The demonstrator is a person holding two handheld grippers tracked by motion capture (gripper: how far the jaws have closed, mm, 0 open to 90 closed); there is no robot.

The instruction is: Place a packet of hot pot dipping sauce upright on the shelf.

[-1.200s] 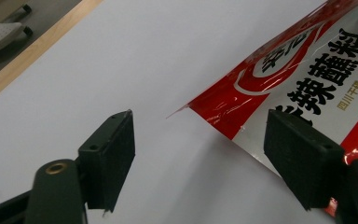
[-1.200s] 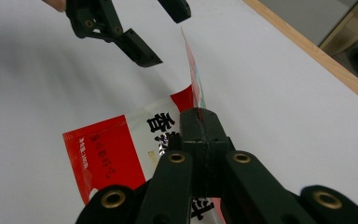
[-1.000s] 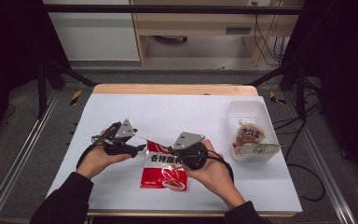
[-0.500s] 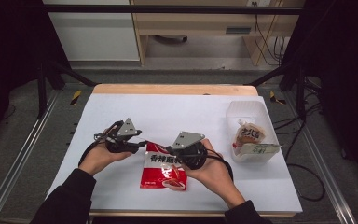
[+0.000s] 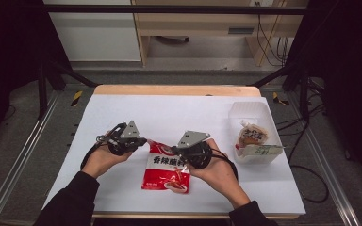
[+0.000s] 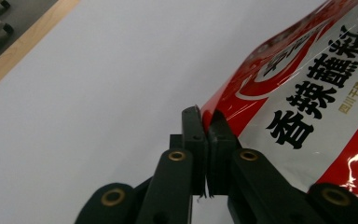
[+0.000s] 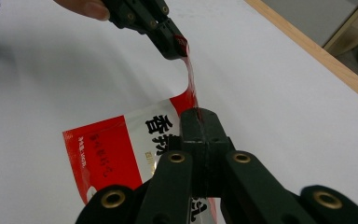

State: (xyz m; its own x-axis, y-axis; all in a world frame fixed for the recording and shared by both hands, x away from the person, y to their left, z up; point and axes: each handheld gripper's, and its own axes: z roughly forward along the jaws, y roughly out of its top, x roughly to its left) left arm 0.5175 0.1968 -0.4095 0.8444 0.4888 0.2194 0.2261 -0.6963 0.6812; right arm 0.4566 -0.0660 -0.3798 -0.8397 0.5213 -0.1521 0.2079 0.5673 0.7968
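Seen from the high view, a person at a white table pins a red-and-silver seasoning sachet between two hand-held tools: the left gripper bites the packet's upper left corner while the right gripper clamps the top edge just beside it, the rest of the sachet lying flat on the table between the two hands. Well off to the right stands a clear plastic tub holding other small packets. In the left gripper view, the left gripper, whose jaws have just been closing, now has them pressed together on the sachet at its red corner. In the right gripper view, the right gripper is likewise clamped tight on the sachet, and a thin strip of red film curls up from it to the left gripper opposite. The paired grip on one edge looks set up for tearing the packet open, each tool anchoring one side of the seam.
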